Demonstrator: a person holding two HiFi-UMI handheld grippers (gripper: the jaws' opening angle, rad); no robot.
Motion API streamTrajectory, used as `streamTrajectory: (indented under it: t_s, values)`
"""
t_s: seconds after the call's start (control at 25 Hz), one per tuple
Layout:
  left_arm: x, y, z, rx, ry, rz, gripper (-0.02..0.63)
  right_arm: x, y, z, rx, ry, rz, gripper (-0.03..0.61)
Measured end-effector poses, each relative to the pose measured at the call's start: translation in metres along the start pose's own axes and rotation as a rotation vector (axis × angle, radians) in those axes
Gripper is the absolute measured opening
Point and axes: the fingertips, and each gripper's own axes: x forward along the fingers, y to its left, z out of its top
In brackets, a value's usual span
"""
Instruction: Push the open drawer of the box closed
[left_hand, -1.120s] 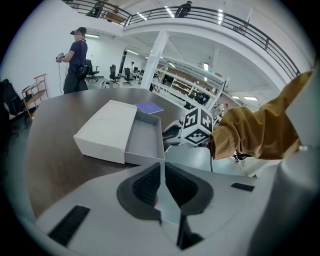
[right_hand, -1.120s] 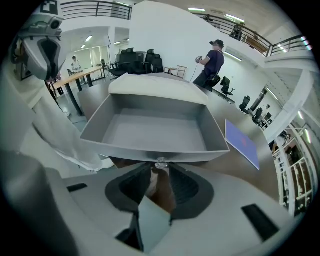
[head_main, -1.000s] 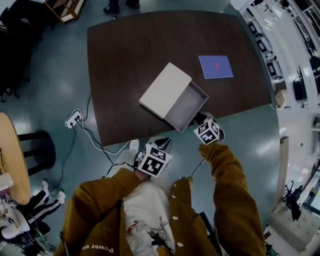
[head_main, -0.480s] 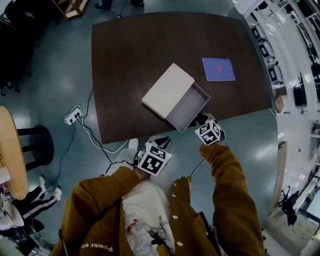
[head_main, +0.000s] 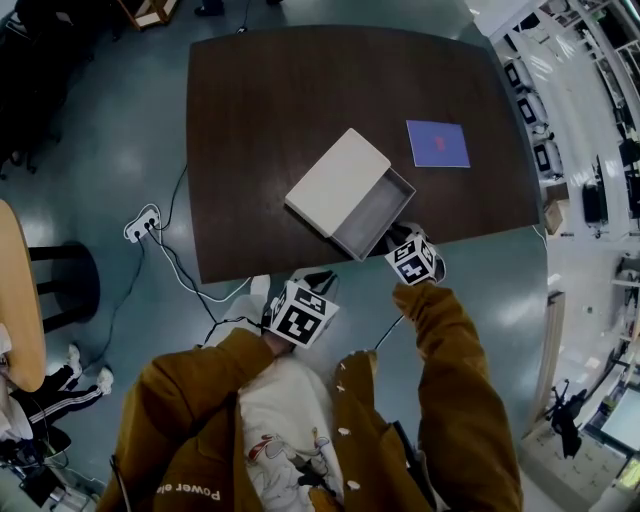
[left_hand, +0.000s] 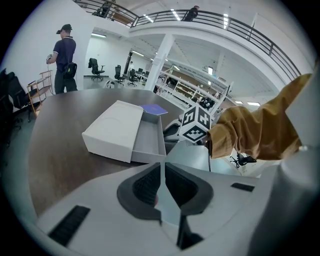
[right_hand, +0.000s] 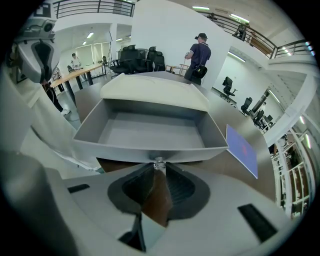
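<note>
- The right gripper (head_main: 398, 238) is seen clenched, its jaws drawn together with nothing gripped between them, and the tips are pressed right against the front wall of the drawer (head_main: 372, 215).
- A small shiny stud (right_hand: 159, 162) on that front wall is met just at the jaw tips.
- Directly ahead of the right gripper, the drawer is shown pulled out and empty, with the white box (head_main: 338, 178) beyond it on the dark table (head_main: 260, 90).
- Ahead and to the right of the right gripper, a blue sheet (head_main: 438, 143) is laid flat, well apart from the box.
- The left gripper (head_main: 318, 278) is held clenched too, with nothing between its jaws, off the table edge and near the person's body.
- The box and drawer are seen ahead of the left gripper, untouched by it.
</note>
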Motion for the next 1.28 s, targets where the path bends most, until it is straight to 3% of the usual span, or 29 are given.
streamTrajectory:
  t_s: [1.28]
  values:
    - [-0.009,0.04,0.009,-0.067,0.008,0.061,0.034,0.038,0.003,0.078,-0.027,-0.069,0.063,0.078]
